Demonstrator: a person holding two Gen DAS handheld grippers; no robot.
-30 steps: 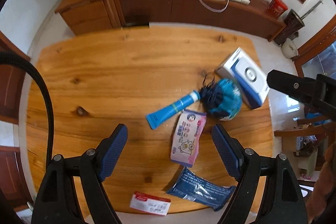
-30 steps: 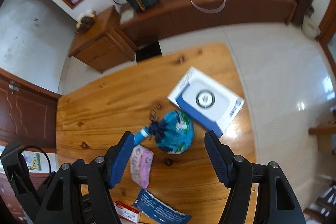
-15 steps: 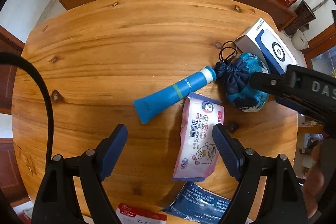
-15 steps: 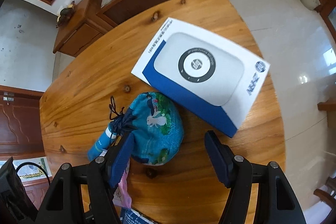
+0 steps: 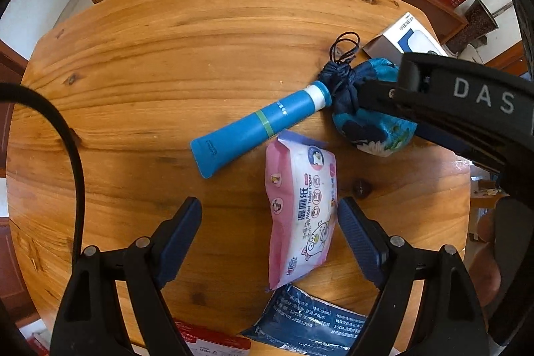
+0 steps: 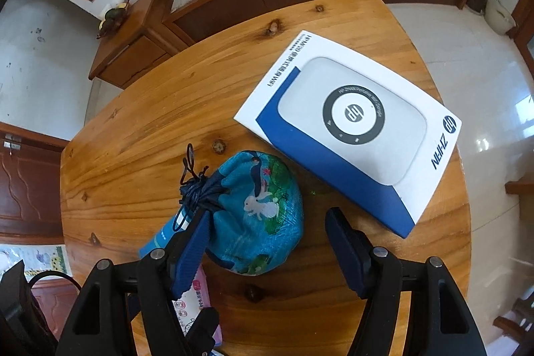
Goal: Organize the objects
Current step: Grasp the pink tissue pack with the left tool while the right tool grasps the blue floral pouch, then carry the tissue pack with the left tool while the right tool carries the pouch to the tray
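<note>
Wooden table [image 5: 167,62] carrying six items. Blue tube [image 5: 260,127] lying diagonally, white cap end touching the knotted neck of the blue pouch [image 6: 257,212]. Pink wipes pack [image 5: 300,219] just below the tube. Dark blue packet [image 5: 307,322] and red-white box [image 5: 213,344] at the near table edge. White-blue carton [image 6: 350,129] lying flat just beside the pouch, on the side toward the far right corner.

Left gripper [image 5: 268,227] pointing down over the wipes pack, jaws wide apart; right finger [image 5: 357,239] close against the pack's edge, left finger clear of it, no squeeze visible.

Right gripper [image 6: 267,236] angled down over the pouch, jaws closing. Pouch between the jaws; left finger [image 6: 190,252] at its drawstring side, contact unclear; right finger apart from the fabric. Not yet clamped.

Right gripper's black body crossing the pouch in the left wrist view.
</note>
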